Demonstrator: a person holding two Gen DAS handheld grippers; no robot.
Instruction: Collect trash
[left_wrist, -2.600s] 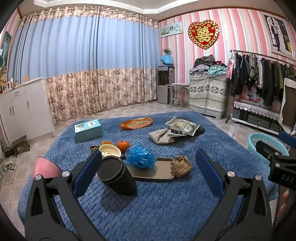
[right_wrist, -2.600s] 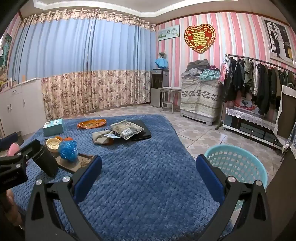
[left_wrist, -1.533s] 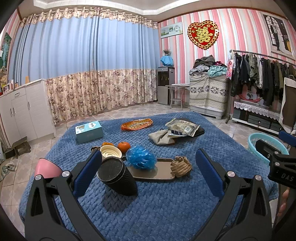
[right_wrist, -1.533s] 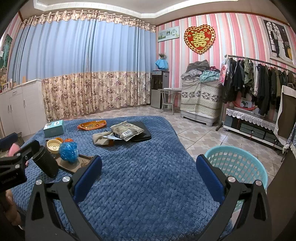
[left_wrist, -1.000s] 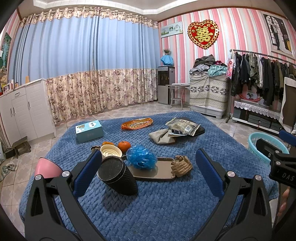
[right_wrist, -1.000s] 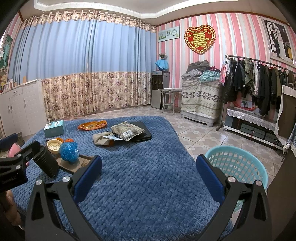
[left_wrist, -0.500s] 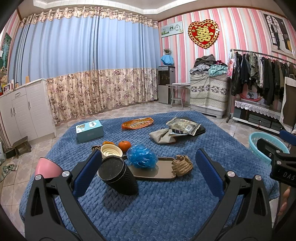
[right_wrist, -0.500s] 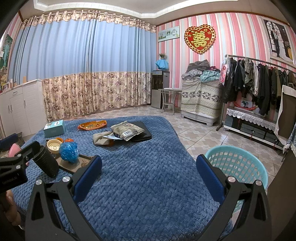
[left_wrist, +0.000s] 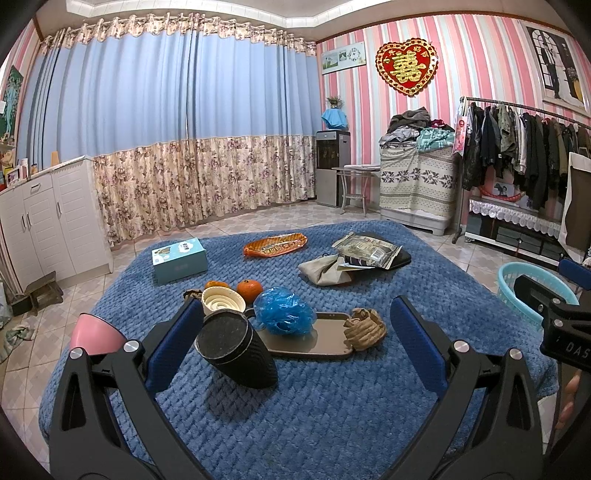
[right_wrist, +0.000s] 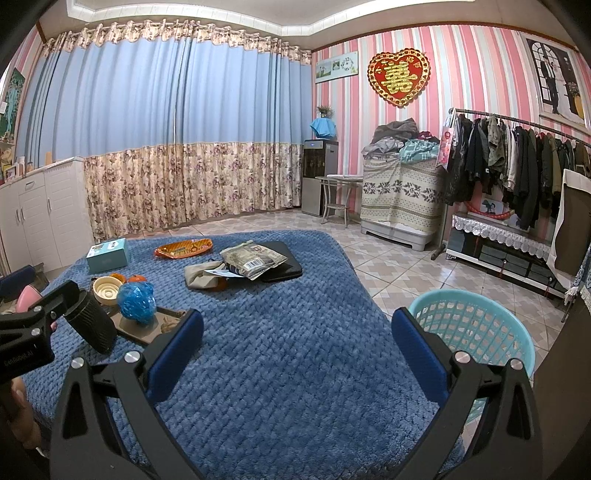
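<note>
On a blue quilted table lie a crumpled blue plastic bag and a crumpled brown paper ball on a brown tray, an orange snack wrapper and a silver snack packet further back. My left gripper is open and empty, above the table's near part, facing the tray. My right gripper is open and empty, over the table's right side. A turquoise basket stands on the floor right of the table.
A black ribbed cup lies tilted by the tray, a cream bowl and oranges behind it. A teal tissue box, beige cloth and black tablet sit further back. A pink object is at the left edge.
Almost nothing has changed. Both grippers have stayed open and drifted only very slightly. The objects on the table have not moved.
</note>
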